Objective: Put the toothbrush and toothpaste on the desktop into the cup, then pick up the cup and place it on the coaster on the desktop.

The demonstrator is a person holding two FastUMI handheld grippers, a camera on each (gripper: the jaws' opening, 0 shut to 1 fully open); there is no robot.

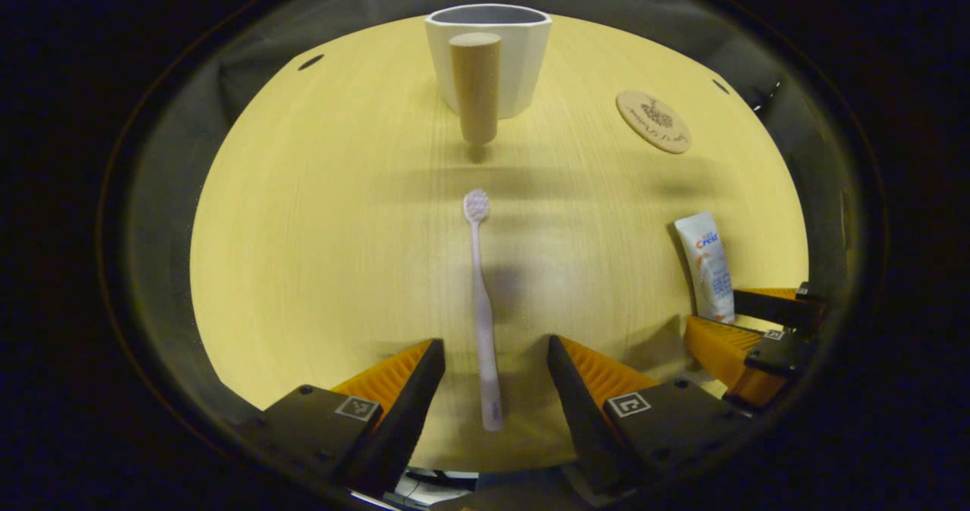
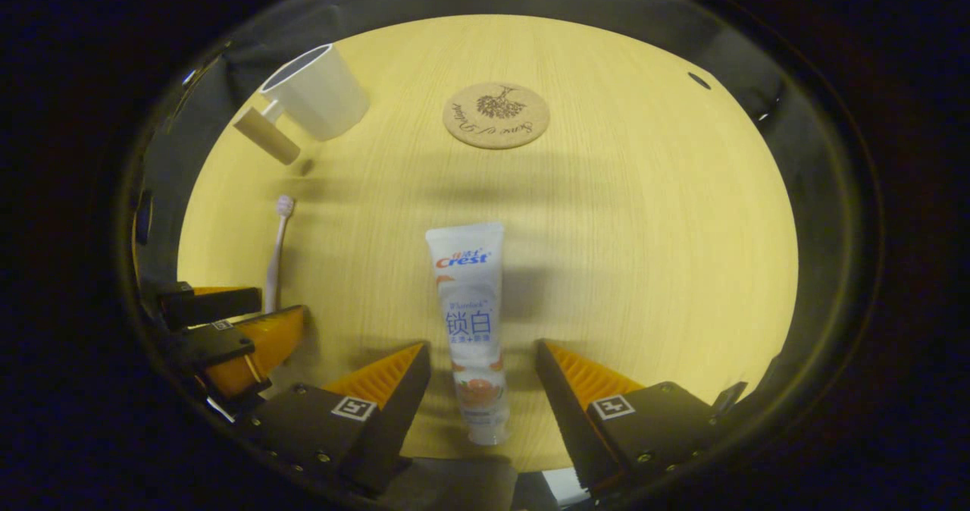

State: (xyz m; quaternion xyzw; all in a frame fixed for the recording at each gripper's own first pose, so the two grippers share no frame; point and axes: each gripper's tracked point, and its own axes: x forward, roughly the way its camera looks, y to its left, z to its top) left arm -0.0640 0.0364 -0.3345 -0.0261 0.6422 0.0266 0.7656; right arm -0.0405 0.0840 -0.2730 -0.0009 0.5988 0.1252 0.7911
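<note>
The pale wooden bench (image 1: 318, 253) carries everything, lit yellow under the booth lamp. At its far side in the left gripper view stands the white cup (image 1: 523, 56), upright and open at the top, with a round wooden handle (image 1: 475, 94) sticking out toward the camera. The left gripper (image 1: 492, 367) hangs just above the near edge with its fingers spread wide, one on each side of the toothbrush handle and not touching it. The right gripper (image 2: 481, 371) is likewise spread, its fingers straddling the cap end of the toothpaste without contact. The toothpaste (image 2: 471, 321) is a white tube lying flat, its crimped end pointing away toward the coaster and its cap nearest the camera. The round cork coaster (image 2: 496, 114) lies flat on the bench beyond the tube, well apart from the cup, with nothing on it. The toothbrush (image 1: 483, 306) lies flat and straight, bristle head pointing at the cup, handle end between the left gripper's fingers, well apart from the tube.
</note>
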